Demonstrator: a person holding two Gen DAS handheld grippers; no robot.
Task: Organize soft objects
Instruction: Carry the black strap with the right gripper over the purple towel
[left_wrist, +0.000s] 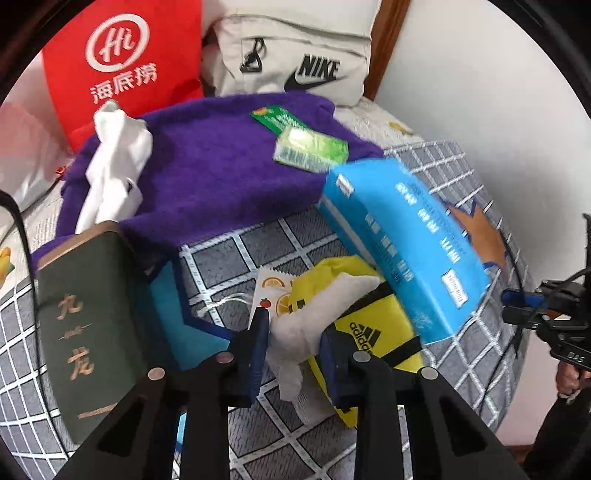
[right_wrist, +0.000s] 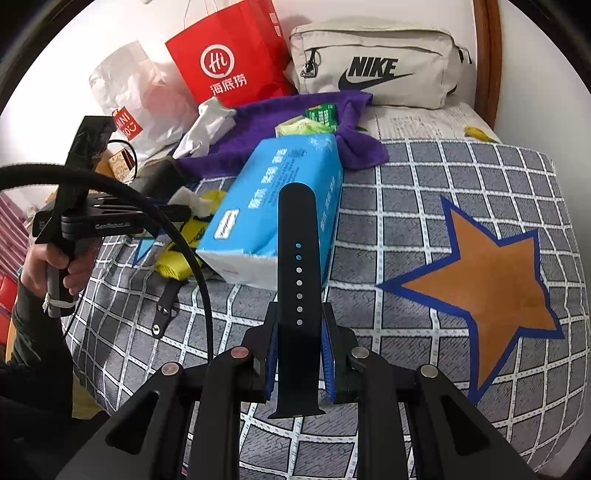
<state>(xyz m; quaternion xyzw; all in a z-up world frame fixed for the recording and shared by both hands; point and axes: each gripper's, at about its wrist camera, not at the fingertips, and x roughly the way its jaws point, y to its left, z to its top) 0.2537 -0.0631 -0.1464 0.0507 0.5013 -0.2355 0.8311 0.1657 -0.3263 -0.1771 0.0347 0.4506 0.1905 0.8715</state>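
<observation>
On the bed (right_wrist: 424, 206), across its grey checked cover, the soft things lie in a loose heap — and both claws are already loaded. The left claw (left_wrist: 291, 341) pinches a crumpled white tissue (left_wrist: 317, 310), its two blue pads pressed into the wad from either side, just above a yellow Adidas bag (left_wrist: 369, 332). The right claw (right_wrist: 298, 354) grips a black watch strap (right_wrist: 297, 266) near its lower end; the strap stands upright between the pads, its row of holes facing the camera.

In the left wrist view a blue tissue pack (left_wrist: 402, 243) sits at about 2 o'clock from the claw, tilted against the yellow bag. A purple towel (left_wrist: 207, 173) spreads at 11 o'clock, carrying a second white tissue wad (left_wrist: 114, 162) and two green packets (left_wrist: 306, 147). A dark green box (left_wrist: 85, 325) stands at 9 o'clock. Farther back, at 12 o'clock, lean a red paper bag (left_wrist: 122, 66) and a beige Nike pouch (left_wrist: 295, 55).

The step in hand looks like the carrying phase: each item is lifted, neither yet placed. Which spot is the intended destination I cannot tell — the pouch, red bag and towel all seem possible. The next move probably calls for keeping a steady squeeze while travelling, since the tissue is limp and could slip or tear, and the strap may swing.
</observation>
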